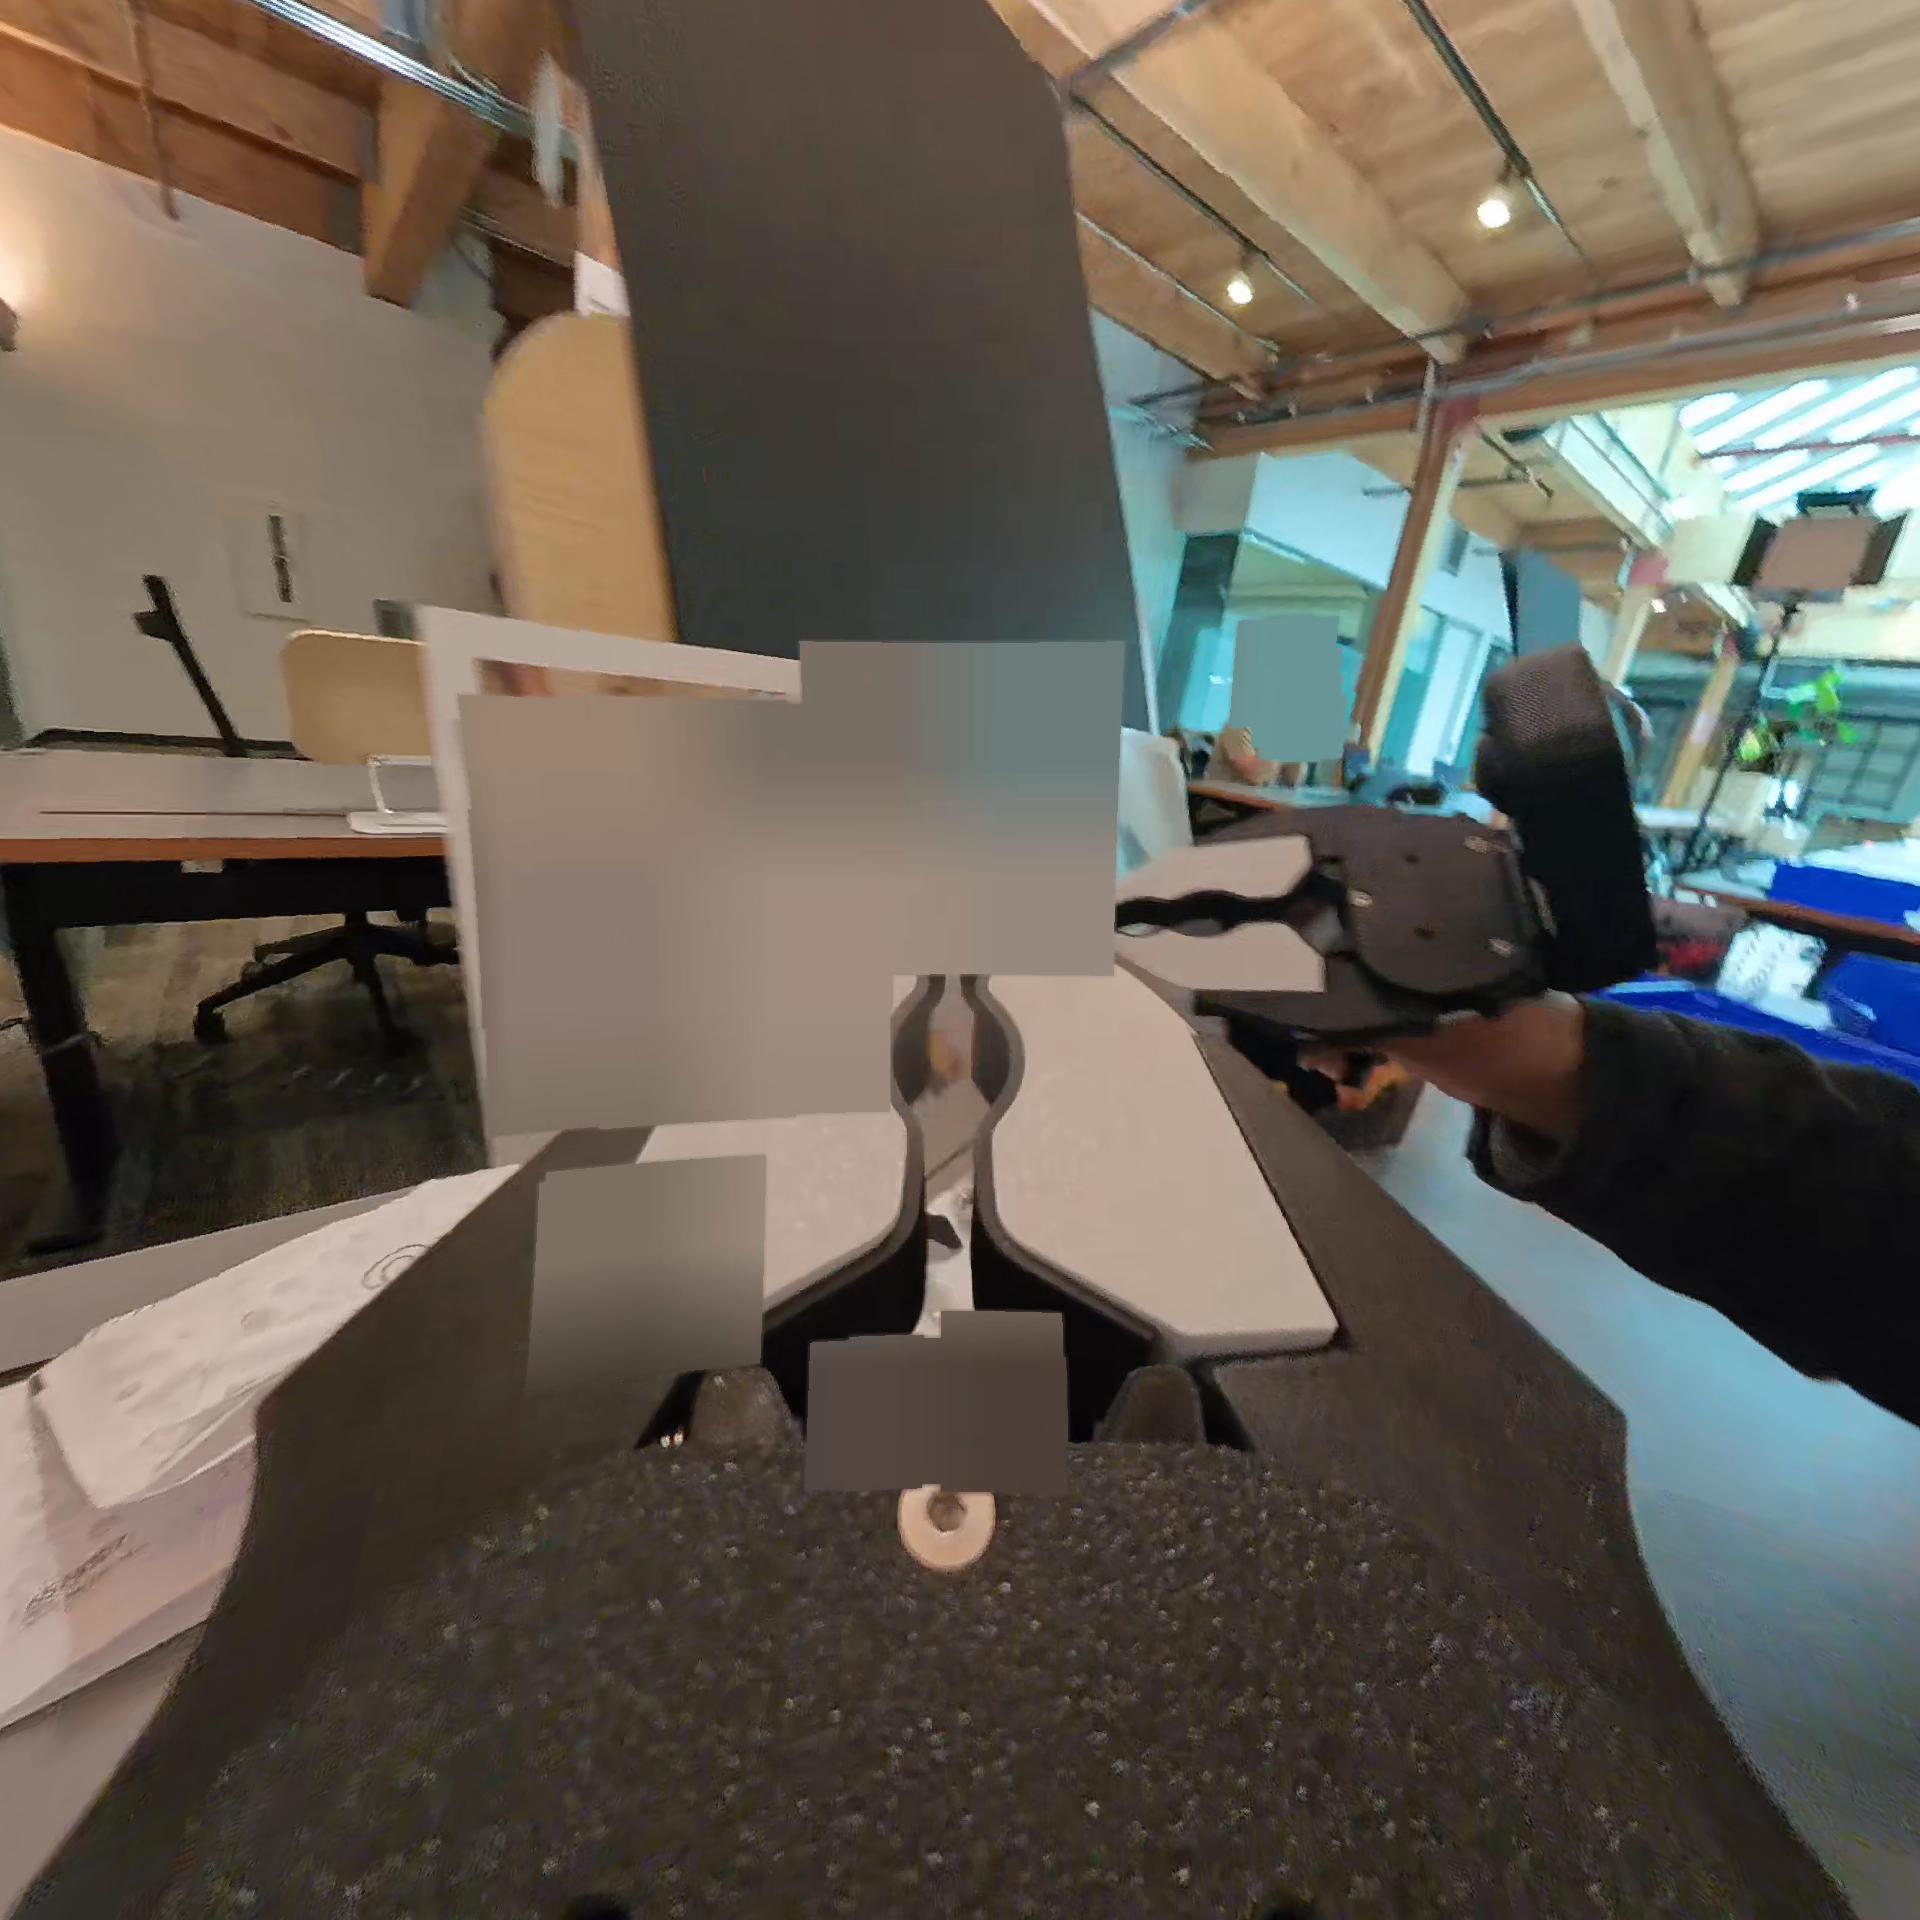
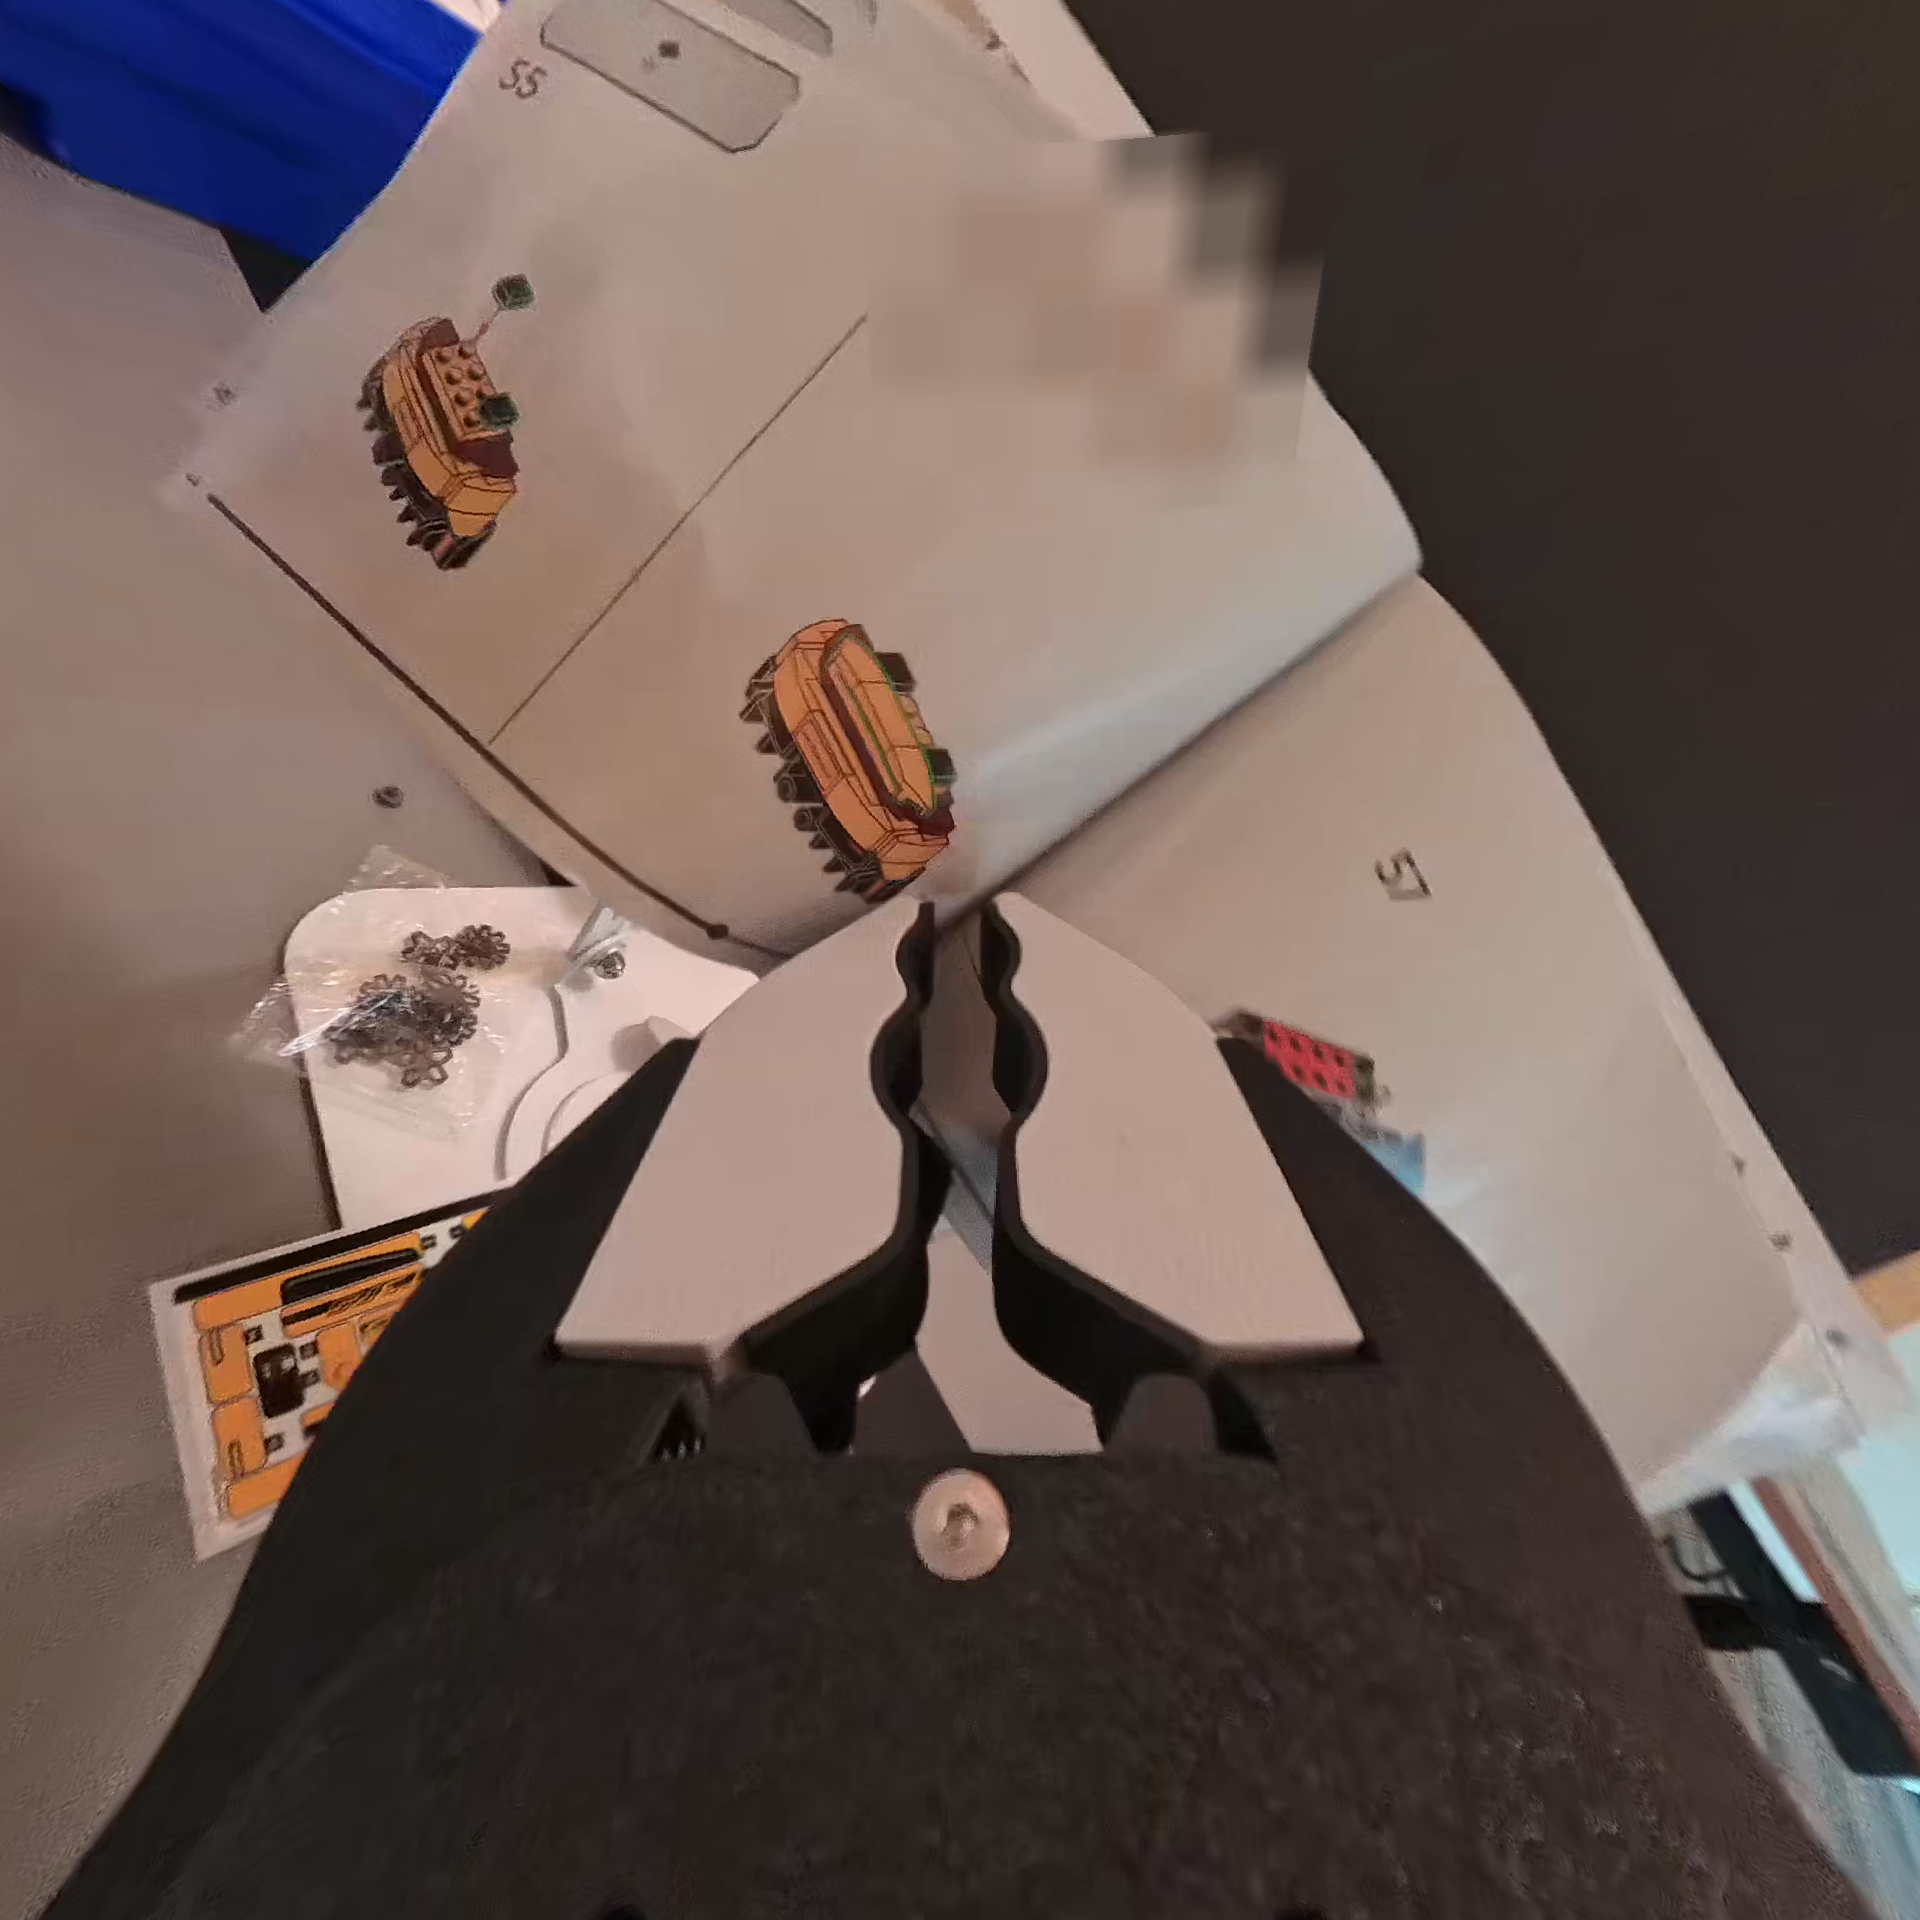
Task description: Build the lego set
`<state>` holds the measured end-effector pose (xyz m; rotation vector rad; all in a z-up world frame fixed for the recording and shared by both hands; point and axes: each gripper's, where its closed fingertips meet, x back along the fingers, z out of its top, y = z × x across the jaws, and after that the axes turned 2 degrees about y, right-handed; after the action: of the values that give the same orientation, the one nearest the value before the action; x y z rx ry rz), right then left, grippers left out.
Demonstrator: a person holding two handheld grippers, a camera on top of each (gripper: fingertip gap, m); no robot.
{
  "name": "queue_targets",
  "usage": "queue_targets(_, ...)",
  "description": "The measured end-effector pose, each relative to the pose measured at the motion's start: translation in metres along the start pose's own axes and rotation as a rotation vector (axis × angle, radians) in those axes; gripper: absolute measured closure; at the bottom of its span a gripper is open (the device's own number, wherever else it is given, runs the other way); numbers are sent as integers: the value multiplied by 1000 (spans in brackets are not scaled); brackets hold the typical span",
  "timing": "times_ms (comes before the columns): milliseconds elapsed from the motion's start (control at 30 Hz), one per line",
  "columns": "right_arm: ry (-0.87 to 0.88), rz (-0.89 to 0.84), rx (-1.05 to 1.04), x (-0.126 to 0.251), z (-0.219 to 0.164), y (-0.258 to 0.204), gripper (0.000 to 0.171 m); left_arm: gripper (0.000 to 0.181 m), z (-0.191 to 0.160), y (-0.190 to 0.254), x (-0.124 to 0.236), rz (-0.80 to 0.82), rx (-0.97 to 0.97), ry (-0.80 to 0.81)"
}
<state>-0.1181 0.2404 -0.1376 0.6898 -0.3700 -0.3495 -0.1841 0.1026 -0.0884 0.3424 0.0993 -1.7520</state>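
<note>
Right claw (image 2: 958,920) pinches the instruction booklet (image 2: 644,488) at its page edge — fingers nearly together; left claw (image 1: 956,997) also near-closed, its grip hidden by mosaic.

Through the left wrist view, a timber ceiling (image 1: 1351,156) of pale beams fills twelve to two o'clock, with two small spotlights (image 1: 1493,211) glowing at one. A tall dark panel (image 1: 862,343) stands at twelve; a rounded wooden board (image 1: 566,468) leans beside it at eleven. At nine o'clock a wood-edged desk (image 1: 208,831) carries a black monitor arm (image 1: 182,665) – a pale chair back (image 1: 348,691) shows behind it, and a black swivel-chair base (image 1: 322,966) sits on the floor beneath. At three o'clock are blue bins (image 1: 1839,894), with a studio light panel (image 1: 1813,556) on a stand above them. In the right wrist view, a blue bin (image 2: 208,114) fills the eleven o'clock corner.
</note>
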Motion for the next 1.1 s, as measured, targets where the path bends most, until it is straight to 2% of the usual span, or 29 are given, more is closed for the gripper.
queue_targets(200,-101,-52,122,-20,7,-9,168,178,-39,12,-36,-28,-42,-206)
queue_targets(367,-86,-46,111,-23,11,-14,167,180,-68,-20,-67,114,-189,-324)
queue_targets(467,0,-63,27,-5,12,-3,164,181,-80,-34,-74,158,-208,-374)
queue_targets(567,86,-143,-168,28,-5,36,162,181,-81,-38,-75,156,-229,-380)
queue_targets(633,107,-203,-319,49,-33,68,155,181,-81,-38,-75,156,-239,-382)
queue_targets(700,73,-239,-435,63,-71,92,141,181,-81,-38,-75,157,-249,-382)
queue_targets(800,21,-198,-542,64,-112,104,117,181,-81,-38,-75,159,-251,-374)
queue_targets(933,-2,-68,-562,49,-124,103,96,181,-81,-39,-76,156,-247,-372)
queue_targets(1100,-6,152,-632,29,-123,104,91,181,-81,-39,-77,138,-252,-379)
